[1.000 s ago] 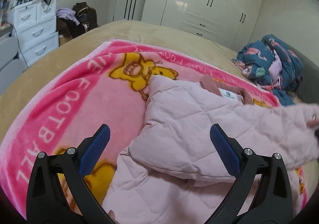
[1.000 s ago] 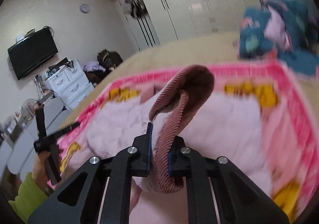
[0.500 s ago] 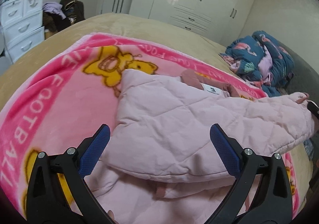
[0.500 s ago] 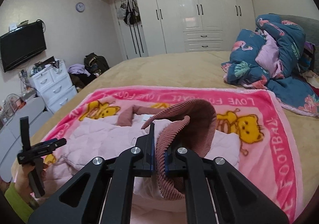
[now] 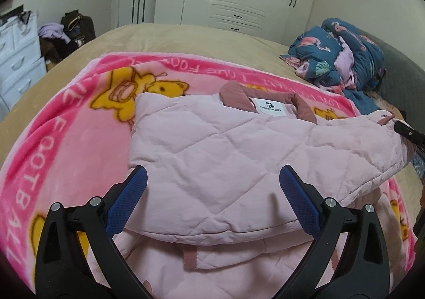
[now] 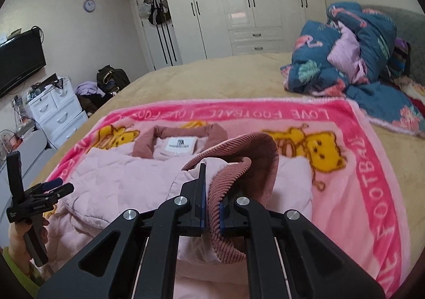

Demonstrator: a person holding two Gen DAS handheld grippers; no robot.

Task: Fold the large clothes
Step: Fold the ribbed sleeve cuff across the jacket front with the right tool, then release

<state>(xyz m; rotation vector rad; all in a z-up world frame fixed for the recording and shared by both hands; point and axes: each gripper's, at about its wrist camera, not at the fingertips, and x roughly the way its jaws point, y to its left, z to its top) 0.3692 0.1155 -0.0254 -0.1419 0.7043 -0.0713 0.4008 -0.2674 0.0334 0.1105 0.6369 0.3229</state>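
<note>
Left tool (image 5: pixel 211 187) first: I've got its blue pads (image 5: pixel 300 200) spread wide, nothing between them, hovering above the jacket (image 5: pixel 225 155). The jacket lies just ahead of and under that tool, quilted pink, folded over on the blanket (image 5: pixel 66 123), with its collar label (image 5: pixel 271 106) further ahead. Off to that tool's right, a sleeve (image 5: pixel 372 139) stretches out to the black tip of my other tool at the frame edge. On the right tool (image 6: pixel 211 204), I'm clamped tight on the ribbed cuff (image 6: pixel 244 166), which curls up and over the pads. Ahead of it, the collar (image 6: pixel 180 137) and the blanket's bears; far right ahead, a blue quilt (image 6: pixel 345 54) heaped on the bed (image 6: pixel 212 78).
</note>
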